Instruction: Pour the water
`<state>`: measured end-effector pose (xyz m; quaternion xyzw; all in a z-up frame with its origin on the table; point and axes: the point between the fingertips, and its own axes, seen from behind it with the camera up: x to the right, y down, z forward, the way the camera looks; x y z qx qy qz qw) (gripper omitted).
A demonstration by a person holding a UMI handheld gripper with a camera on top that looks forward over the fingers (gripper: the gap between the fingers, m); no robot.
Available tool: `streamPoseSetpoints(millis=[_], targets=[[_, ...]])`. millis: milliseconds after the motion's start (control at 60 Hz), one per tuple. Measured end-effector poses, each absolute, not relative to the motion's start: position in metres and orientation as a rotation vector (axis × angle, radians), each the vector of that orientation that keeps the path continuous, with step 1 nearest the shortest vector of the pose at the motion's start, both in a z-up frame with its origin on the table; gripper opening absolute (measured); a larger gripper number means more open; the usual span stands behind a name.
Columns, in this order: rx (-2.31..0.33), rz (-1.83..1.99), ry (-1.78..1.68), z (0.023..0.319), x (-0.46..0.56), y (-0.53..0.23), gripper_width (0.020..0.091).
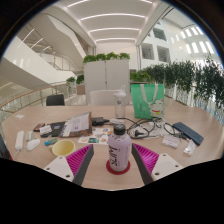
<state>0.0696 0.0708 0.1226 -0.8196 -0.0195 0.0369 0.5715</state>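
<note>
The jaws stand spread, their magenta pads (142, 155) facing inward, and a clear water bottle (119, 152) stands upright between them on the pale worktop (190, 160). Whether the pads actually press its sides cannot be told; a little gap seems to show on each side. The bottle has a white cap and a pale pink label around its middle. The gripper (118, 165) points straight across the worktop.

Just left of the bottle and slightly beyond sits a yellow bowl (63, 148), with a small white object (33, 144) near it further left. Behind those lies a flat book or box with a reddish printed cover (76, 125). Black cables (148, 128) loop across the middle of the worktop, and a dark flat device (187, 132) lies off to the right. Further back stands a clear empty-looking bottle (121, 104), and beside it a green-tinted container (148, 97). Beyond the worktop, a dark chair (55, 99) and rows of green plants (190, 80) fill a bright atrium.
</note>
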Motion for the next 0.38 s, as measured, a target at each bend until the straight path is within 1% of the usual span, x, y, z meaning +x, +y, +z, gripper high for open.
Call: streamPoseSetpoints(millis=[167, 383], targets=[[-1.887, 0.033, 0.020, 0.173, 0.048, 0.002, 0.0838], [-1.891, 0.017, 0.108, 0.212, -0.011, -0.107, 0.0836]])
